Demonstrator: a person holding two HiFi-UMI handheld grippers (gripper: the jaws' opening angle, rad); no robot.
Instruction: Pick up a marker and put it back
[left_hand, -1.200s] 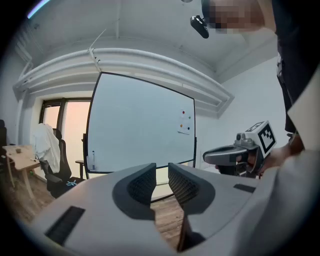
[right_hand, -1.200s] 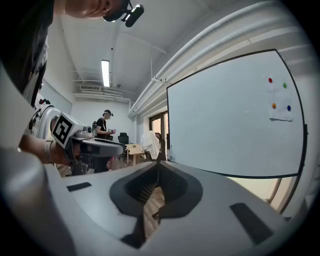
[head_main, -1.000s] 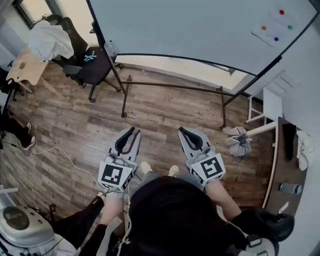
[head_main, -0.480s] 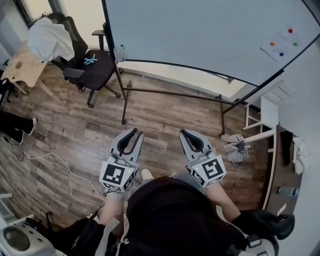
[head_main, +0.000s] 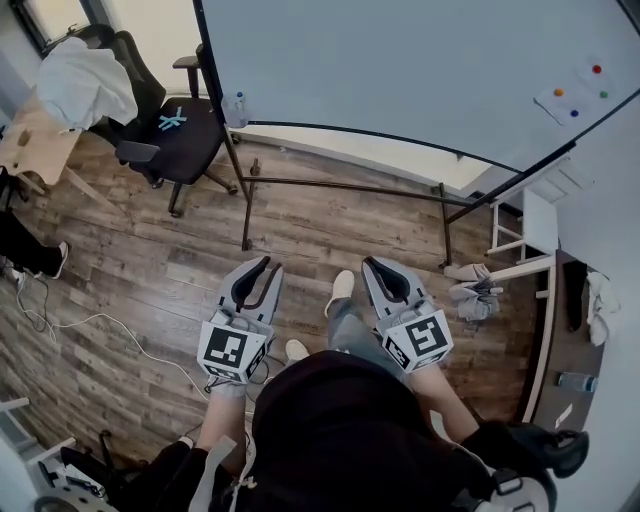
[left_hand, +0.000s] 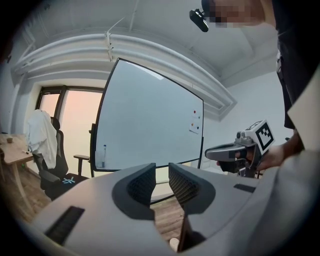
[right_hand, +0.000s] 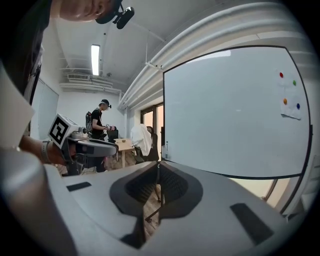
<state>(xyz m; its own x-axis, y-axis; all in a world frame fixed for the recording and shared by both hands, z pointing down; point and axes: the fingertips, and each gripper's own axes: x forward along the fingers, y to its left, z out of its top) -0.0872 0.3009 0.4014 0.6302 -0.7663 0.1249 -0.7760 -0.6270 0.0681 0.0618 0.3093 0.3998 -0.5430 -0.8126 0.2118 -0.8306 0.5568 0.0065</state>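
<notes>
The left tool (left_hand: 161, 169) is released: its 2 jaws stand a little apart with nothing between them. The right tool (right_hand: 158, 167) is clenched, its jaws meeting at the tips and holding nothing. Both tools are side by side, apart from each other, above the wooden floor (head_main: 140, 250), and point toward the whiteboard (head_main: 400, 60). A slim upright object (head_main: 238, 104) stands at the board's lower left corner. It is too small to tell whether it is the marker. A black chair (head_main: 180, 135) stands left of the board.
</notes>
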